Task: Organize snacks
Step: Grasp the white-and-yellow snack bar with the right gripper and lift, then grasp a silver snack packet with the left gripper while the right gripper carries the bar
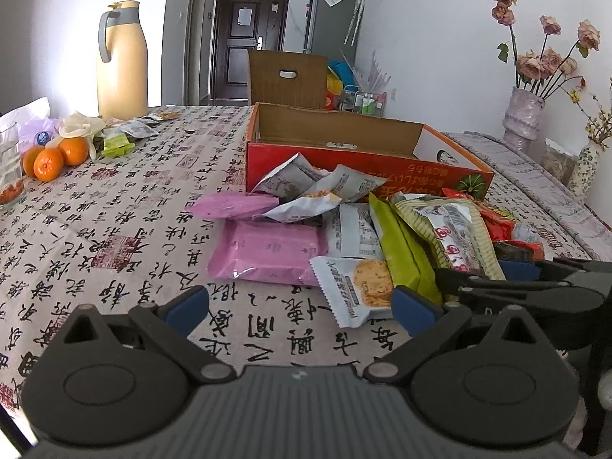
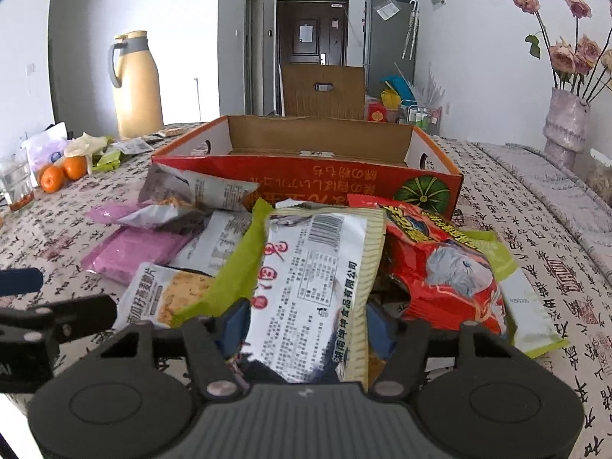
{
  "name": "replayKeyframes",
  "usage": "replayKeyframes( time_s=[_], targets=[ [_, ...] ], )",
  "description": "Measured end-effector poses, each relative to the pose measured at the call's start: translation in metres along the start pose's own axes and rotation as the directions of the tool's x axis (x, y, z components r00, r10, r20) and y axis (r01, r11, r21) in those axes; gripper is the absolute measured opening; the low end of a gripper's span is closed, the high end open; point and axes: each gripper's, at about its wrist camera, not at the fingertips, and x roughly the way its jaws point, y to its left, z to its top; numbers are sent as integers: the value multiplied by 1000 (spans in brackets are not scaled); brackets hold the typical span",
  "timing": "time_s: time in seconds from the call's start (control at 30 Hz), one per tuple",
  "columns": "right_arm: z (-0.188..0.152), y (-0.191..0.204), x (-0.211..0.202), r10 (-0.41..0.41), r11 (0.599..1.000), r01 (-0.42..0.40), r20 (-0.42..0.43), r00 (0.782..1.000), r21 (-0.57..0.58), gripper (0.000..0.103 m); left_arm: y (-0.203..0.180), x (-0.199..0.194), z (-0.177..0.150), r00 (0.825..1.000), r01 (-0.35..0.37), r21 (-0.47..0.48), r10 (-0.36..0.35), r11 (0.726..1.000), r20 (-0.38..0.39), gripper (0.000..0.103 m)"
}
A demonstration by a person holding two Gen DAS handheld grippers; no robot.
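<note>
A pile of snack packets lies on the tablecloth in front of an open red cardboard box (image 2: 237, 166), which looks empty. My right gripper (image 2: 308, 325) is shut on a white and pale-yellow printed packet (image 2: 313, 267) at the pile's near edge, its blue pads against both sides. A red packet (image 2: 440, 264) and a green one (image 2: 237, 275) lie beside it. My left gripper (image 1: 302, 306) stands open over bare cloth, holding nothing. A white cracker packet (image 1: 355, 287) lies just past its right finger, and pink packets (image 1: 267, 248) lie ahead. The right gripper's fingers (image 1: 528, 279) show at the right edge.
At the far left are oranges (image 1: 49, 160), small wrappers, a glass (image 1: 9, 168) and a tall yellow thermos (image 1: 122, 61). Vases with dried flowers (image 1: 524, 114) stand at the right. A brown chair back (image 1: 287, 76) rises behind the box.
</note>
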Motion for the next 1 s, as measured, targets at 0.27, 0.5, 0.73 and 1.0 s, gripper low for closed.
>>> replayKeyframes(
  time_s=[0.27,0.5,0.73,1.0],
  targets=[
    [1,-2,-7,34,999,-34,21,999,10,36,4,3,1,1000,-15,-16,15,1000,-14,103],
    [9,-12,-36,59,997,-64,126,990,39,35,3,9,6,999,-33,-13,33,999,-30,103],
    [20,-36,-60,27,996,-43,208,978,73,35,-15,22,13,998,-28,19,29,999,-54,103],
    [16,-75,-66,-34,989,-2,235,971,149,36,-41,51,20,992,-57,47,62,997,-114,103]
  ],
)
